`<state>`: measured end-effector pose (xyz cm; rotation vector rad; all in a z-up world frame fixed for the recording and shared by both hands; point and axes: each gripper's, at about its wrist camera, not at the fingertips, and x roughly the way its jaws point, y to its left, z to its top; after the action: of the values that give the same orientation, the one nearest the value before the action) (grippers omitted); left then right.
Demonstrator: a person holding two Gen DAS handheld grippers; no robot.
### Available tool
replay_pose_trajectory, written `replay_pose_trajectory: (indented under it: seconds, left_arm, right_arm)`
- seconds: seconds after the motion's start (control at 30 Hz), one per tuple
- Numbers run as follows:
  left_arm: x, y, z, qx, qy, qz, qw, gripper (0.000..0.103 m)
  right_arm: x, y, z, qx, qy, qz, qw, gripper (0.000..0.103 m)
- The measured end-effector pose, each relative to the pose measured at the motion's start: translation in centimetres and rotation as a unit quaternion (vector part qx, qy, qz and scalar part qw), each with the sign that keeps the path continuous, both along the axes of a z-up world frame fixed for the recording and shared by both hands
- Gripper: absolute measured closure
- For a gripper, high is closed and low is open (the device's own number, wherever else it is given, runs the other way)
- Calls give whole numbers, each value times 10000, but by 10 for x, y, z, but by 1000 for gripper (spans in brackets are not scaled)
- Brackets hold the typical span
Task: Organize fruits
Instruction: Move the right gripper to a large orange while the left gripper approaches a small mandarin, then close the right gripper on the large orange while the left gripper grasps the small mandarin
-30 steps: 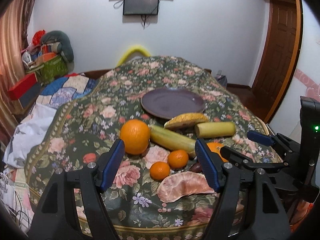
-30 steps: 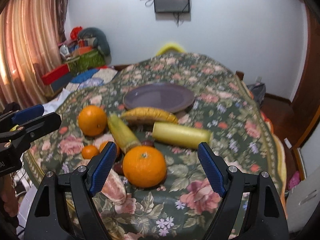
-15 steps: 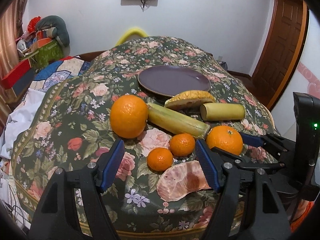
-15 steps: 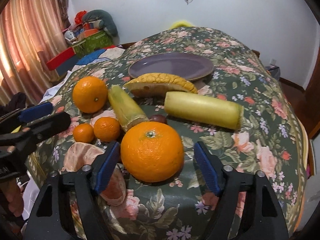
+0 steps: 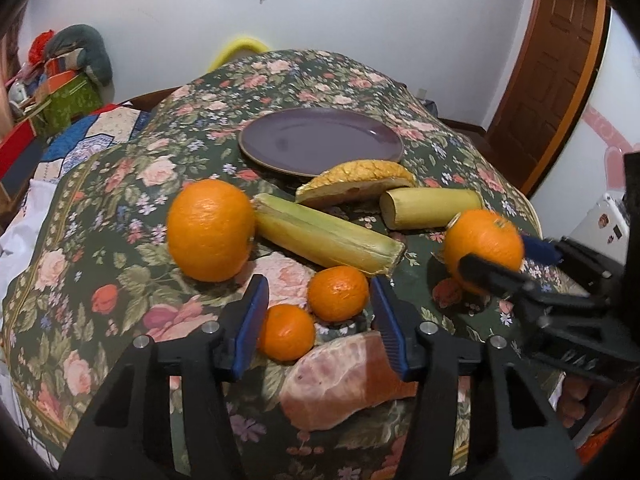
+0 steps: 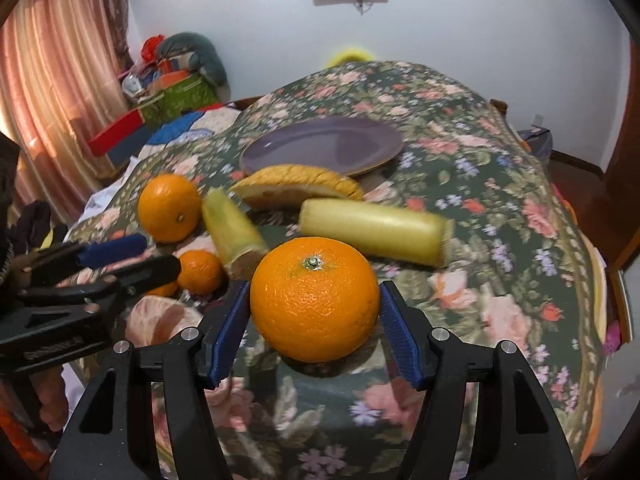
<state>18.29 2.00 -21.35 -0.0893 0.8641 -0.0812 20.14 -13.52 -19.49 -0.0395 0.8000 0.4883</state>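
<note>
My right gripper [image 6: 314, 320] has its blue pads around a big orange [image 6: 315, 299] on the floral cloth; the left pad touches it, the right pad is a hair off. The same orange [image 5: 482, 250] and right gripper [image 5: 508, 260] show in the left wrist view. My left gripper [image 5: 320, 328] is partly closed around two small mandarins [image 5: 338, 293] [image 5: 286, 332], not touching them, above a peeled pomelo segment [image 5: 344, 380]. A second big orange [image 5: 210, 230], a corn cob [image 5: 328, 234], a yellow cylinder [image 5: 430, 208] and a melon wedge [image 5: 356, 182] lie before a purple plate [image 5: 320, 146].
The round table's floral cloth [image 6: 500, 208] drops away at the right and near edges. A bed with clutter, boxes [image 6: 176, 96] and a curtain [image 6: 52, 80] lie left. A wooden door [image 5: 556, 80] stands at the far right.
Both grippers moved forward and down and narrowed: the right closed around the big orange, the left around the two mandarins.
</note>
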Motion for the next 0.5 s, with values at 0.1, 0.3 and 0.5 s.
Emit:
replay_pose_trajectory:
  seconds: [0.1, 0.3, 0.5]
  left_arm:
    - [7, -5, -4, 48, 78, -89, 9999, 55]
    - [15, -12, -12, 168, 140, -212, 9995, 64]
    - [16, -12, -14, 159, 75, -261, 9995, 68]
  right_arm:
    - [1, -8, 3, 67, -29, -93, 9999, 42]
    - [4, -18, 6, 185, -38, -162, 9997, 42]
    - [6, -19, 6, 226, -6, -150, 9996, 42]
